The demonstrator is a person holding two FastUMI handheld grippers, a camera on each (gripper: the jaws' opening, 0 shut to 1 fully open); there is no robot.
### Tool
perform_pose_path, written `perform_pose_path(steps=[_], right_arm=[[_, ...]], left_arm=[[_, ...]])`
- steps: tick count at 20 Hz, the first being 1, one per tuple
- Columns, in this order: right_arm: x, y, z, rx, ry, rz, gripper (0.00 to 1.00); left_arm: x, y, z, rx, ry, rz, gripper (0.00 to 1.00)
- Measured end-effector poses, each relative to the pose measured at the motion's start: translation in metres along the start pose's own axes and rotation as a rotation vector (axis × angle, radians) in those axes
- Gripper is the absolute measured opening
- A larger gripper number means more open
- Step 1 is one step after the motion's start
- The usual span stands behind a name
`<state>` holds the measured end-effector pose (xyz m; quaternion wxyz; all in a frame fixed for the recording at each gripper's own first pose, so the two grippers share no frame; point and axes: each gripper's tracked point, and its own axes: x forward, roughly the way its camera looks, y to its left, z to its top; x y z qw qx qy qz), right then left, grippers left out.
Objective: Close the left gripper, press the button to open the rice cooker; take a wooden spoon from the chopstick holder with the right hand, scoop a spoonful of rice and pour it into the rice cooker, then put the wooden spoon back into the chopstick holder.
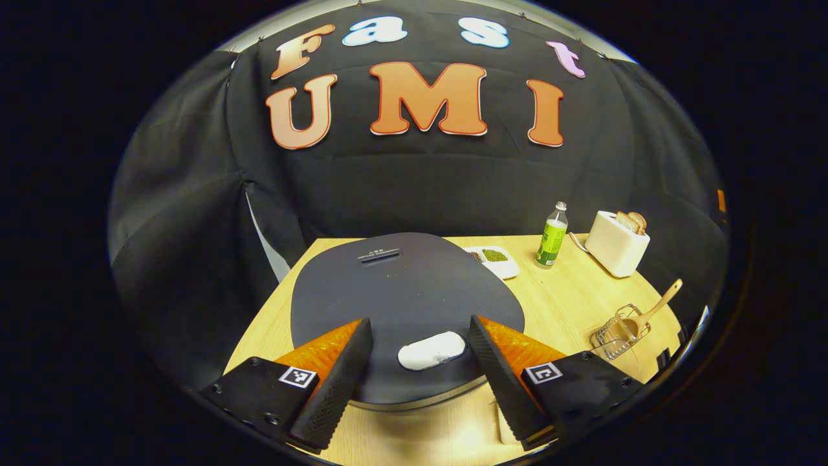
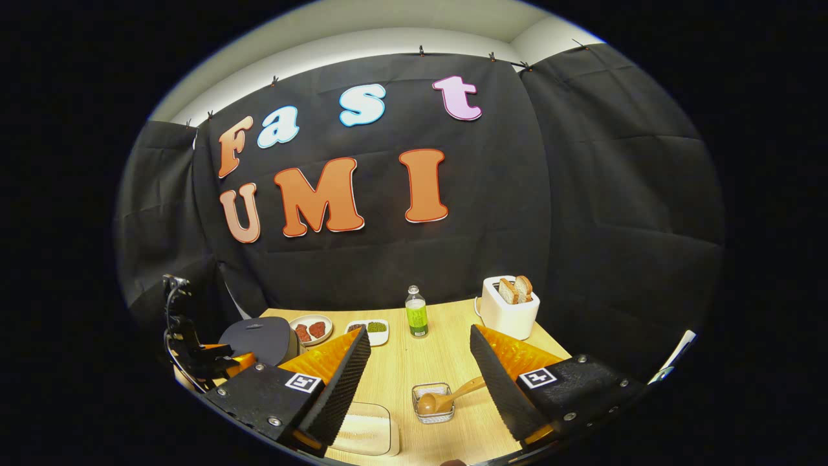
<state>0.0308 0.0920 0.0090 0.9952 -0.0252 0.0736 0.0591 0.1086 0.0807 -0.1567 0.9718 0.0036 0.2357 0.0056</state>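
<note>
The left tool (image 1: 420, 349) hangs over the closed cooker (image 1: 401, 304), its fingers spread wide to either side of the pale button (image 1: 431, 350) at the lid's front edge; neither finger touches it. The dark lid lies flat and shut on the wooden counter (image 1: 569, 304).

The right tool (image 2: 420, 369) hovers above the counter's near side, fingers likewise spread and gripping nothing. Between them, farther off, the wire holder (image 2: 433, 402) stands on the counter with the spoon (image 2: 446, 397) in it, bowl down and handle tilting out to the right. In the left gripper view the same holder sits well to the right of the cooker, near the counter's edge.

A clear tray (image 2: 365, 435) lies just beside the right tool's left finger; its contents are hard to make out. Along the back stand a green-labelled bottle (image 2: 416, 312), a white toaster (image 2: 508, 308) with two slices of bread up, a small dish of green grains (image 2: 367, 330) and a plate of red pieces (image 2: 310, 330).
</note>
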Motion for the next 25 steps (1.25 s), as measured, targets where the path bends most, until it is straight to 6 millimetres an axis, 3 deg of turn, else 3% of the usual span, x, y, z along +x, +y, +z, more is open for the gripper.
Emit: perform_pose_path(steps=[1, 3, 6, 7, 8, 10, 13, 14, 17, 21, 25], right_arm=[[0.000, -0.001, 0.000, -0.002, 0.000, 0.000, 0.95], [0.002, -0.003, 0.001, -0.003, -0.006, -0.002, 0.95], [0.008, -0.013, 0.004, -0.003, -0.010, -0.021, 0.95], [0.009, -0.015, 0.006, -0.002, -0.012, -0.024, 0.95], [0.010, -0.017, 0.010, -0.002, -0.019, -0.028, 0.95], [0.010, -0.020, 0.020, -0.012, -0.036, -0.037, 0.95], [0.010, -0.022, 0.039, -0.036, -0.070, -0.045, 1.00], [0.009, -0.021, 0.043, -0.040, -0.078, -0.045, 0.95], [0.006, -0.021, 0.056, -0.042, -0.100, -0.041, 0.95], [-0.001, -0.017, 0.062, -0.038, -0.111, -0.035, 0.95], [-0.009, -0.019, 0.068, -0.039, -0.130, -0.041, 0.95]], left_arm=[[-0.006, 0.002, 0.005, -0.016, 0.004, -0.019, 1.00], [-0.022, 0.018, 0.029, -0.009, -0.032, -0.005, 1.00], [-0.059, 0.039, 0.083, -0.053, -0.124, -0.001, 0.99], [-0.073, 0.046, 0.104, -0.071, -0.168, -0.003, 0.94], [-0.089, 0.058, 0.127, -0.068, -0.217, 0.008, 0.98], [-0.121, 0.081, 0.166, -0.066, -0.308, 0.042, 0.94], [-0.163, 0.110, 0.208, -0.088, -0.405, 0.084, 1.00], [-0.174, 0.119, 0.217, -0.090, -0.430, 0.100, 1.00], [-0.199, 0.139, 0.230, -0.101, -0.490, 0.137, 1.00], [-0.208, 0.154, 0.227, -0.100, -0.501, 0.156, 1.00], [-0.218, 0.154, 0.234, -0.110, -0.523, 0.150, 1.00]])
